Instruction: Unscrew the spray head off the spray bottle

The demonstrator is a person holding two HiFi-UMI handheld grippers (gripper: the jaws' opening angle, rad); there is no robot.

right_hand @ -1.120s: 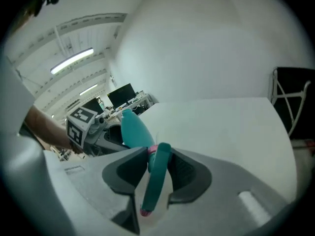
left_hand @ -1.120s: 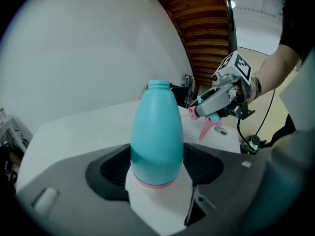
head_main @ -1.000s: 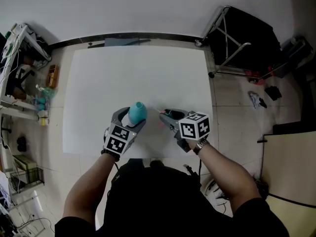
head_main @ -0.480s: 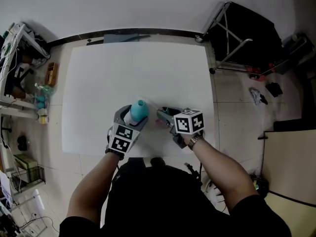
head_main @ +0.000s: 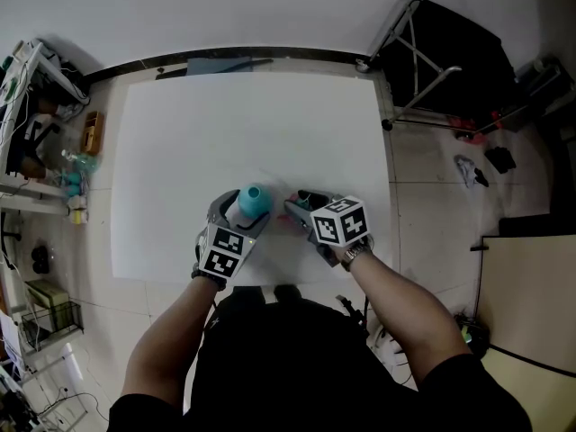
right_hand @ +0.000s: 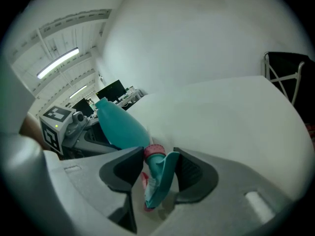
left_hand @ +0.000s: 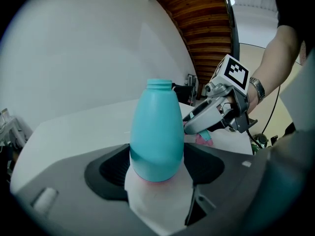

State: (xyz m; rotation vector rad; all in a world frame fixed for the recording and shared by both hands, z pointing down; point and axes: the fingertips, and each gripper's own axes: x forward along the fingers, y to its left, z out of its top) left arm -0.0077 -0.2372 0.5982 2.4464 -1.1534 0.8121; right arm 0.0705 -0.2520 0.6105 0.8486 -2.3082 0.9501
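A teal spray bottle (head_main: 255,200) stands upright on the white table (head_main: 252,124), its neck bare and open at the top (left_hand: 160,84). My left gripper (head_main: 241,212) is shut on the bottle's lower body (left_hand: 157,132), a pad against each side. Just to the right, my right gripper (head_main: 297,207) sits low over the table. Its jaws have just been opening. The detached teal and pink spray head (right_hand: 157,178) lies between them, leaning on the right pad with a gap on the left. From the left gripper view, the right gripper (left_hand: 197,127) hovers over the pink part (left_hand: 203,139).
A cluttered shelf (head_main: 45,124) stands left of the table. A black folding stand (head_main: 450,61) is at the upper right, with small items on the floor (head_main: 468,178) below it. A tan board (head_main: 531,304) lies at the lower right.
My right gripper has shifted slightly left toward the bottle and sunk toward the table. The left gripper and bottle have stayed put.
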